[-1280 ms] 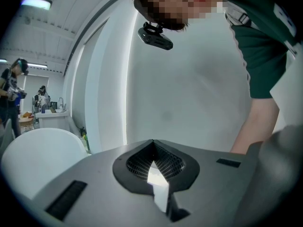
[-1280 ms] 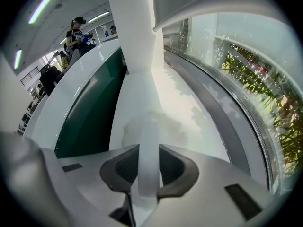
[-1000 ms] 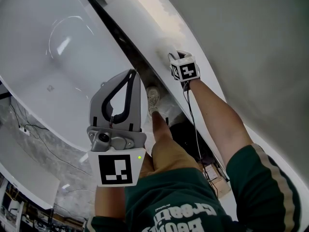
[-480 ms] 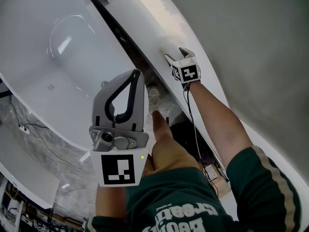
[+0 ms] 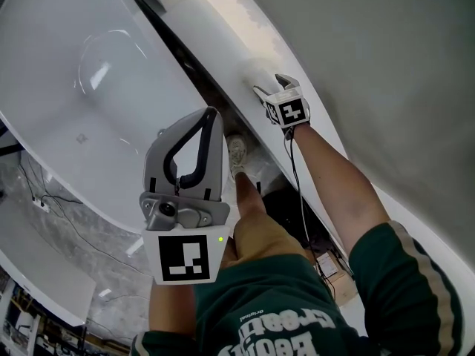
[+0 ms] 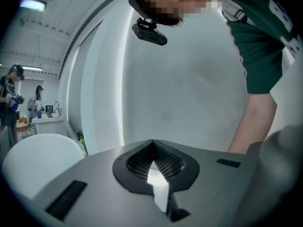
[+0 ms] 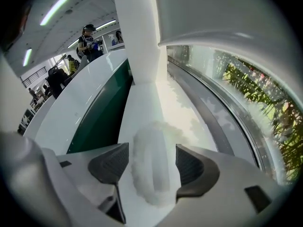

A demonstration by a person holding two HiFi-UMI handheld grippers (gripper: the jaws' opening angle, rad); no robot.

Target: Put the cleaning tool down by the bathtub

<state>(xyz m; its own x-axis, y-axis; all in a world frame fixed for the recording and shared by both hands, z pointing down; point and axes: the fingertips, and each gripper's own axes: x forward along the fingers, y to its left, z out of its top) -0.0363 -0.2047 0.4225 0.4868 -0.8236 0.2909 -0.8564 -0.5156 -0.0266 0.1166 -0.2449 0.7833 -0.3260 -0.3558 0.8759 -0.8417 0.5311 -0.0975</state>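
The cleaning tool (image 7: 150,174), a white fluffy pad, lies on the white ledge (image 7: 142,108) beside the bathtub (image 5: 74,73). In the head view the tool (image 5: 256,71) shows as a pale fuzzy lump just beyond my right gripper (image 5: 272,84). My right gripper (image 7: 151,150) points steeply down over it. Its jaws have just been opening and now stand wide, with the pad between them and the pads (image 7: 111,162) no longer pressing on it. My left gripper (image 5: 211,113) hangs shut and empty over the tub's rim; its tips (image 6: 152,143) meet.
A dark gap (image 5: 194,59) runs between tub and ledge. The person's leg and shoe (image 5: 236,151) stand below the grippers. A cable (image 5: 297,191) trails along the right forearm. People (image 7: 90,41) stand far off, and a window with plants (image 7: 258,93) lines the ledge's right.
The right gripper's jaws have spread apart around the white pad, which stays on the ledge. The left gripper has barely shifted.
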